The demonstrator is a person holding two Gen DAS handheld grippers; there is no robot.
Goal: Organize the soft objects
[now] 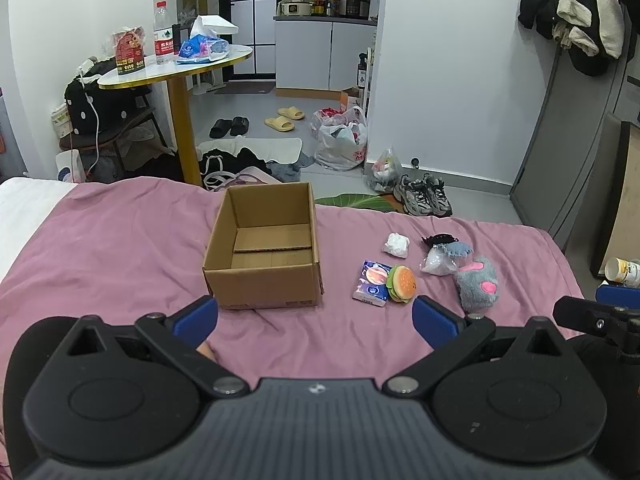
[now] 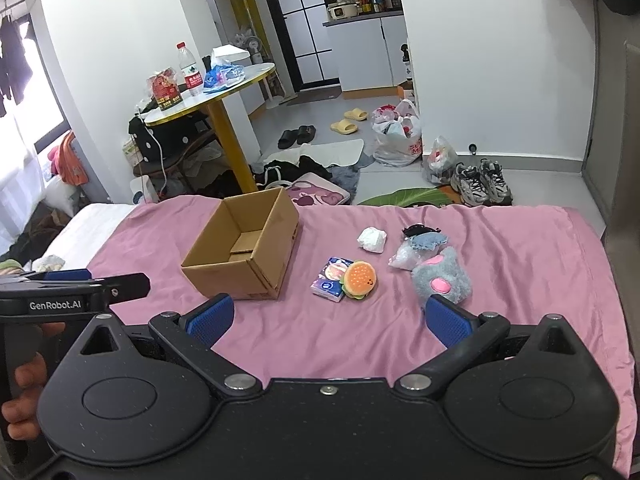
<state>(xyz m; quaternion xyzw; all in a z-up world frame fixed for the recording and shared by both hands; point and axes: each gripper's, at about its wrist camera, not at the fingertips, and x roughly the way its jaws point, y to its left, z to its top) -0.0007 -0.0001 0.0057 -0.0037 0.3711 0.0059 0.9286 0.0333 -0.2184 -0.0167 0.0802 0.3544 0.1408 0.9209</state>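
Both claws, left gripper (image 1: 315, 316) and right gripper (image 2: 328, 316), hang spread wide and empty above the pink bedsheet (image 2: 360, 344). Right of the empty cardboard box (image 2: 244, 248) lie a tissue pack (image 2: 331, 280), burger plush (image 2: 360, 280) touching it, and grey plush toy (image 2: 442, 280): probably light and compressible; pinch each across its body.

- Left wrist view looks forward and down over its tool (image 1: 315, 316), bed (image 1: 120, 248) close below.
- Right wrist view sits further right, facing likewise.
- Both share the box (image 1: 264, 246), centre frame, and the room beyond.
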